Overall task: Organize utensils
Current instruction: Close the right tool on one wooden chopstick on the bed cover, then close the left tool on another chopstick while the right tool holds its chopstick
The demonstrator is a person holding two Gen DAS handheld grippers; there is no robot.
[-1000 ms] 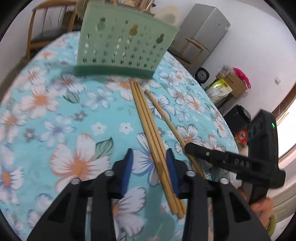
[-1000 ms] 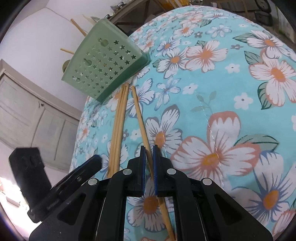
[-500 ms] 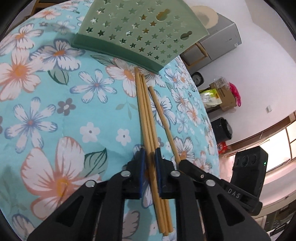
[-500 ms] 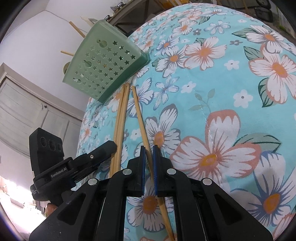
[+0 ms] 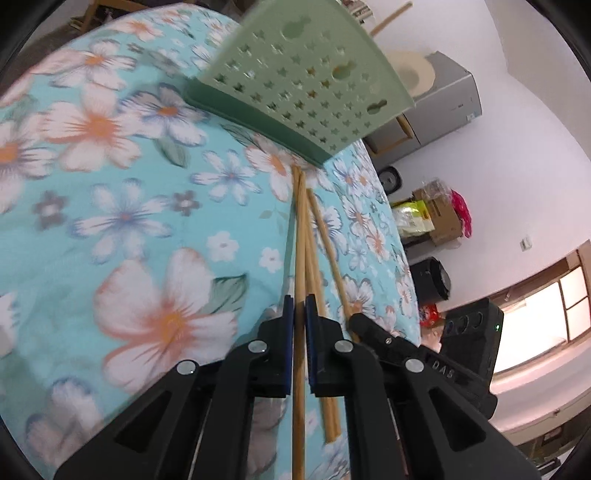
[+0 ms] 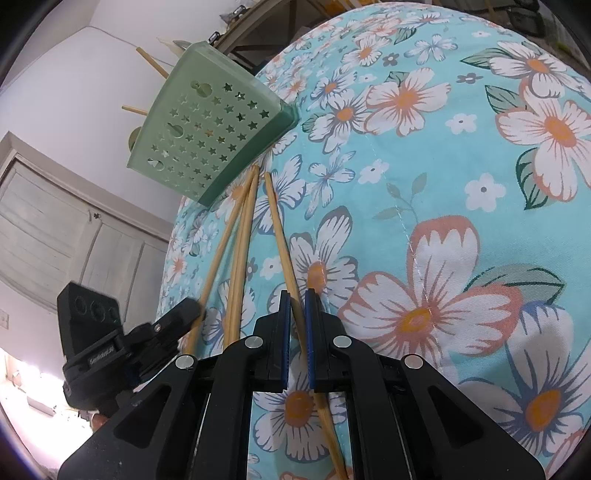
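Several wooden chopsticks lie on a floral tablecloth (image 5: pixel 129 229), pointing at a green perforated utensil holder (image 5: pixel 306 85) with star holes. My left gripper (image 5: pixel 300 314) is shut on one chopstick (image 5: pixel 300 240), whose near end is raised off the cloth. Two more chopsticks (image 5: pixel 314 266) lie just right of it. My right gripper (image 6: pixel 297 314) is shut on a separate chopstick (image 6: pixel 279 236) that lies to the right of the others (image 6: pixel 240 251). The holder also shows in the right wrist view (image 6: pixel 207 133), with wooden sticks poking out of its top. The left gripper also shows in the right wrist view (image 6: pixel 184 314).
The round table's edge curves away on the right of the left wrist view, with a grey cabinet (image 5: pixel 443 107), boxes (image 5: pixel 439 218) and a black bin (image 5: pixel 432 280) on the floor beyond. A wooden chair (image 5: pixel 85 14) stands behind the table. White panelled doors (image 6: pixel 55 236) fill the left of the right wrist view.
My left gripper closed on one chopstick and has lifted its near end off the cloth. My right gripper stayed shut on its chopstick and barely moved.
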